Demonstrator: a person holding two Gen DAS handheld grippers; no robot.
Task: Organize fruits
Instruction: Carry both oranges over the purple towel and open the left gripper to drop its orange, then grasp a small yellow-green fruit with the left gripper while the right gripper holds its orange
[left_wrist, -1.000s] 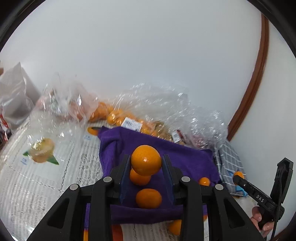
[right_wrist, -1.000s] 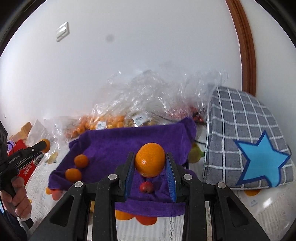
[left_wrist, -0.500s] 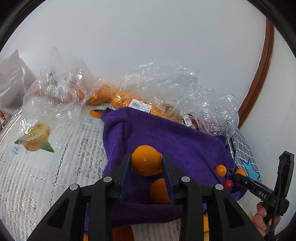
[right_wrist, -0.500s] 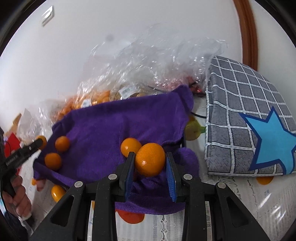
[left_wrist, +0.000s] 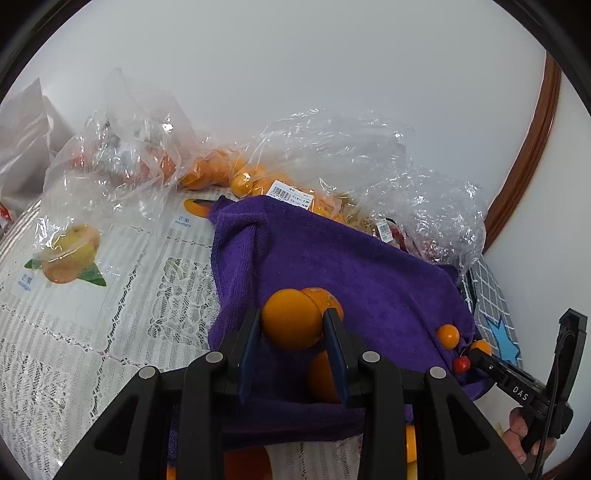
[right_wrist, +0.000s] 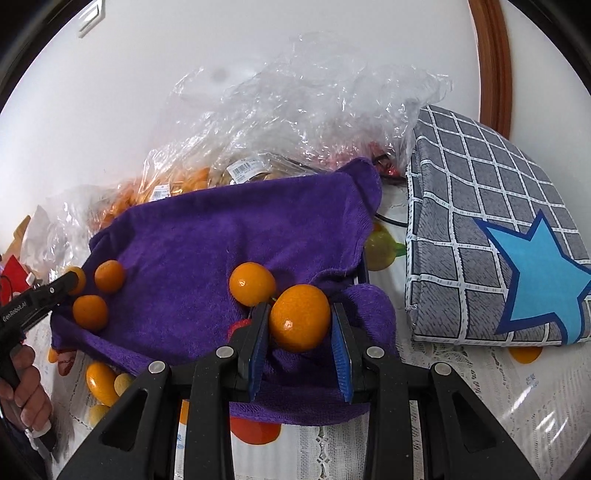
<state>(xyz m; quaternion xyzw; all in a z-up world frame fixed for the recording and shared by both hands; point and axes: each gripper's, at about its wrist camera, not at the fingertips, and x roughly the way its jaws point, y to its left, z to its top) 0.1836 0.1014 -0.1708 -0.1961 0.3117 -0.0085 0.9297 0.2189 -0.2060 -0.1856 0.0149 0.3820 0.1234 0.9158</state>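
Observation:
My left gripper (left_wrist: 291, 328) is shut on an orange (left_wrist: 291, 318) and holds it over the near part of a purple towel (left_wrist: 354, 266). Two more oranges lie on the towel just behind and below it. My right gripper (right_wrist: 300, 325) is shut on another orange (right_wrist: 299, 317) over the towel's (right_wrist: 221, 236) right front corner. A loose orange (right_wrist: 252, 283) lies just left of it, and two oranges (right_wrist: 109, 275) lie at the towel's left end. The other gripper shows at the right in the left wrist view (left_wrist: 480, 360), and at the left in the right wrist view (right_wrist: 68, 282).
Clear plastic bags (left_wrist: 332, 155) with oranges and other fruit lie behind the towel by the white wall. A grey checked cushion with a blue star (right_wrist: 498, 236) lies right of the towel. A lace cloth with fruit pictures (left_wrist: 110, 302) covers the table.
Both grippers have come lower and closer over the purple towel, each still holding its orange. The towel and the loose oranges on it now fill more of both views.

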